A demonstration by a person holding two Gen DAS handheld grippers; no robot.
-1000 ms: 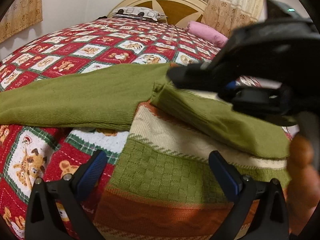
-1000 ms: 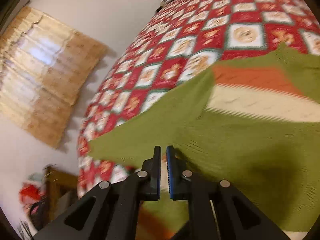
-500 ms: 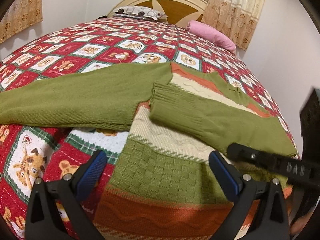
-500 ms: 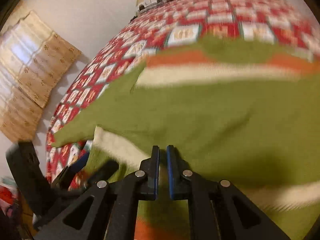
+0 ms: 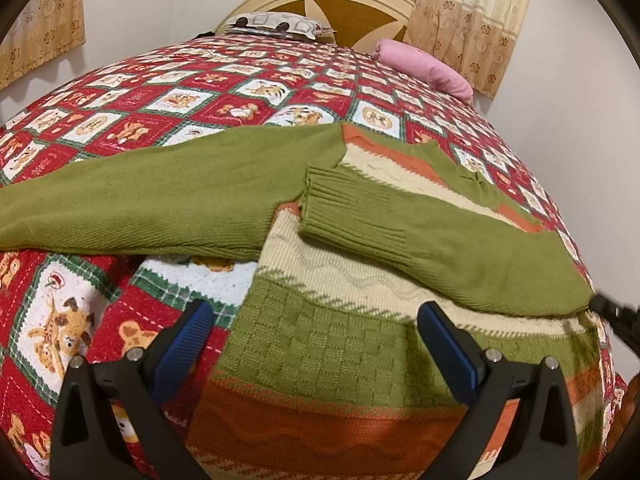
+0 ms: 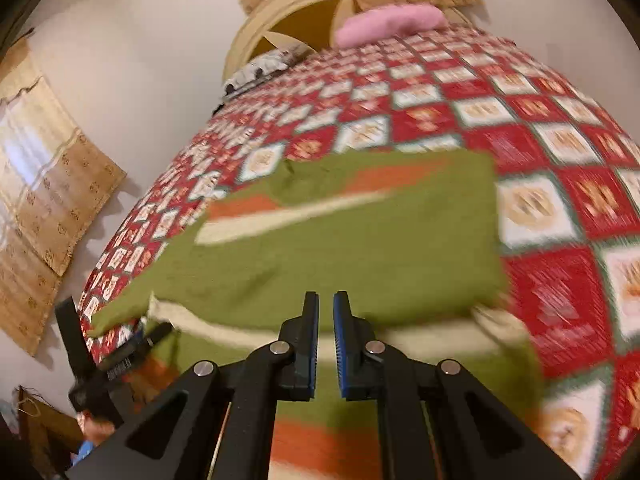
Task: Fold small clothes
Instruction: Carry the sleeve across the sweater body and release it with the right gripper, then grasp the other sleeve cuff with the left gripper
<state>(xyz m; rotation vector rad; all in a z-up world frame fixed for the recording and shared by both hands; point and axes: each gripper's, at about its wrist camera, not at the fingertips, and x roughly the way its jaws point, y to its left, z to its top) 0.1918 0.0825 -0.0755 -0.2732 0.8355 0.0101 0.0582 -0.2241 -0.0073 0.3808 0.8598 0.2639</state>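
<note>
One sleeve [image 5: 420, 240] lies folded across the sweater [image 5: 320, 344] on the bed [image 5: 240, 92], so right tongs [image 6: 326, 344], nearly closed and empty, hover while left tongs [image 5: 316, 348] gape above the hem.

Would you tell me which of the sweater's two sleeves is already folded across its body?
The sleeve with the ribbed cuff, lying across the striped sweater front; the other sleeve is spread flat on the quilt.

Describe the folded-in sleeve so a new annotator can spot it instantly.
Start at the bed's red patchwork quilt, then the striped green, cream and orange sweater spread on it. The folded sleeve lies diagonally across the sweater's cream band, ribbed cuff toward the middle. The other sleeve stretches flat onto the quilt.
</note>
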